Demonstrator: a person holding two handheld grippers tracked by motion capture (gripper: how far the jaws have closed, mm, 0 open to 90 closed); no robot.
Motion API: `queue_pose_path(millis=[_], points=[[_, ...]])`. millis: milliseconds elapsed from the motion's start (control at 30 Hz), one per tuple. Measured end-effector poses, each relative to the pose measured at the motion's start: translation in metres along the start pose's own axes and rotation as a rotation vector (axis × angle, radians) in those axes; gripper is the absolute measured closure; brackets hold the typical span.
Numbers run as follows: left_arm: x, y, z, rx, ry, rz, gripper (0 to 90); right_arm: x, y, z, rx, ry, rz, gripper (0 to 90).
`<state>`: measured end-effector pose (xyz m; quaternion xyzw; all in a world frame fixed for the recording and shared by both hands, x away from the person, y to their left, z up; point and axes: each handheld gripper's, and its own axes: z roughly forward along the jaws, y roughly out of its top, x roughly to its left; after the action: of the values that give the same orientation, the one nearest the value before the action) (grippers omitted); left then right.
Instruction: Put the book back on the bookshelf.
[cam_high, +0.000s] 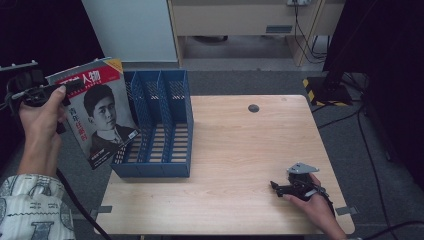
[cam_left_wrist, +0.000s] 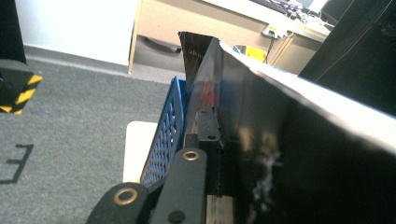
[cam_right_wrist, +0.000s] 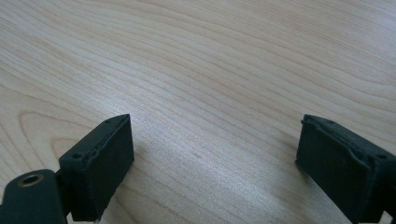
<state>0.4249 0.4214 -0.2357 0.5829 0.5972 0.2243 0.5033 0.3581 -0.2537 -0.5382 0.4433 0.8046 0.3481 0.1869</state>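
Note:
A magazine (cam_high: 100, 117) with a red title band and a portrait on its cover hangs in the air, left of the table and tilted. My left gripper (cam_high: 67, 87) is shut on its upper left corner. In the left gripper view the magazine (cam_left_wrist: 280, 154) appears edge-on as a dark glossy sheet pinched at my left gripper (cam_left_wrist: 220, 140). A blue file rack (cam_high: 160, 130) with several slots stands on the table's left part, just right of the magazine. My right gripper (cam_high: 277, 187) rests low at the table's front right, open, with bare wood between its fingertips (cam_right_wrist: 105, 158).
The light wooden table (cam_high: 240, 145) has a dark round cable hole (cam_high: 253, 108) near its far edge. Grey carpet (cam_left_wrist: 70, 130) surrounds it. The blue rack's perforated wall (cam_left_wrist: 166, 135) is close beside the held magazine. Black and yellow hazard tape marks a stand base (cam_high: 320, 90) at the back right.

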Motion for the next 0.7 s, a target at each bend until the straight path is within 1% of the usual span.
queue_pose_path(millis=[33, 167, 267, 367, 433, 500, 533, 567, 633, 700], points=[[-0.002, 0.0, 0.001, -0.011, 0.003, 0.018, 86.4, 0.0, 0.0, 0.0, 0.001, 0.001, -0.001, 11.3], [-0.002, -0.001, 0.002, -0.025, 0.002, 0.019, 86.4, 0.0, 0.0, 0.0, 0.001, 0.001, 0.0, 11.3], [-0.004, -0.003, 0.005, -0.048, 0.002, 0.036, 86.3, 0.0, 0.0, 0.0, 0.001, 0.001, 0.0, 11.3], [-0.005, -0.005, 0.005, -0.06, 0.003, 0.041, 86.4, 0.0, 0.0, 0.0, 0.001, 0.001, 0.0, 11.3], [-0.006, -0.007, 0.006, -0.096, -0.002, 0.035, 86.4, 0.0, 0.0, 0.0, 0.001, 0.001, 0.0, 11.3], [-0.006, -0.007, 0.006, -0.105, -0.002, 0.037, 86.5, 0.0, 0.0, 0.0, 0.001, 0.001, 0.0, 11.3], [-0.006, -0.008, 0.006, -0.133, -0.01, 0.034, 86.4, 0.0, 0.0, 0.0, 0.001, 0.001, 0.0, 11.3], [-0.006, -0.008, 0.006, -0.133, -0.01, 0.034, 86.5, 0.0, 0.0, 0.0, 0.001, 0.001, 0.0, 11.3], [-0.008, -0.01, 0.006, -0.156, -0.016, 0.043, 86.4, 0.0, 0.0, 0.0, 0.001, 0.001, 0.0, 11.3], [-0.009, -0.01, 0.007, -0.164, -0.016, 0.05, 86.4, 0.0, 0.0, 0.0, 0.0, 0.0, 0.0, 11.3]])
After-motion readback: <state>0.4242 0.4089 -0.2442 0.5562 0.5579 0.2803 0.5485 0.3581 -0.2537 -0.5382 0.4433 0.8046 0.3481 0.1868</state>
